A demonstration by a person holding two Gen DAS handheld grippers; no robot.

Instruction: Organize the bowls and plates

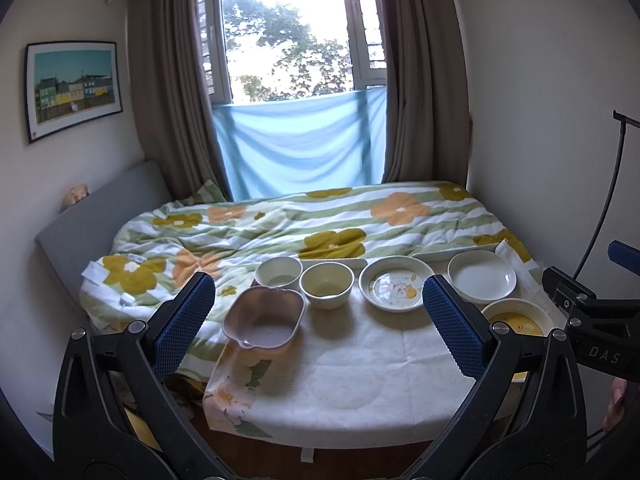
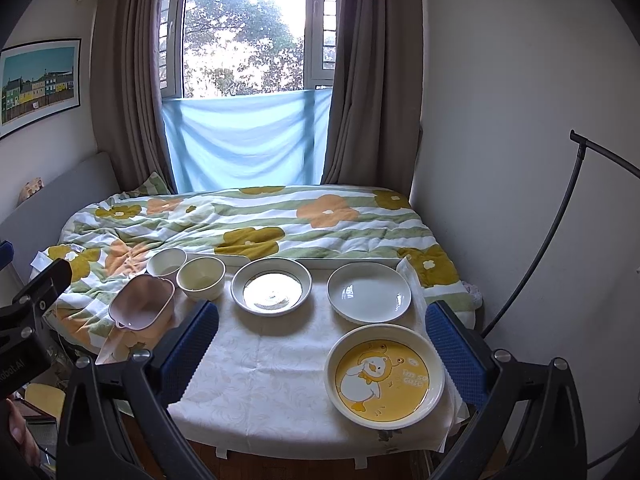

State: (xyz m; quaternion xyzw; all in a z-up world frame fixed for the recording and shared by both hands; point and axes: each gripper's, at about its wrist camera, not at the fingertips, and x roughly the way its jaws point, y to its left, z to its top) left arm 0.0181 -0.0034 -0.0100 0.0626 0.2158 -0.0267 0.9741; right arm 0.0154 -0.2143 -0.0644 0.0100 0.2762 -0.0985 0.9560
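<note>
In the left wrist view, the right pad of the left claw covers most of the yellow duck-print plate with a cream rim, so only its far arc shows. The right wrist view gives that plate whole, sitting at the near right corner of the bench, which wears a white embossed cloth with a faint leaf pattern. The bench's near edge is cut off by the claw frames in both views.

Along the far edge, from left to right, stand a small round white bowl, a cream round bowl, a shallow cream dish with a cartoon print and a plain glossy white plate. Glare washes out the dish's print in the right wrist view. A matte pink bowl with a scalloped rim and a small handle sits at the left edge, just in front of the white bowl, its base partly over the bench's side.

Both the left claw and the right claw hover above the near edge, level and pointing towards the bed, their blue knurled pads spread wide and gripping nothing. A fingertip shows at the frame's lower edge beside each handle.
</note>
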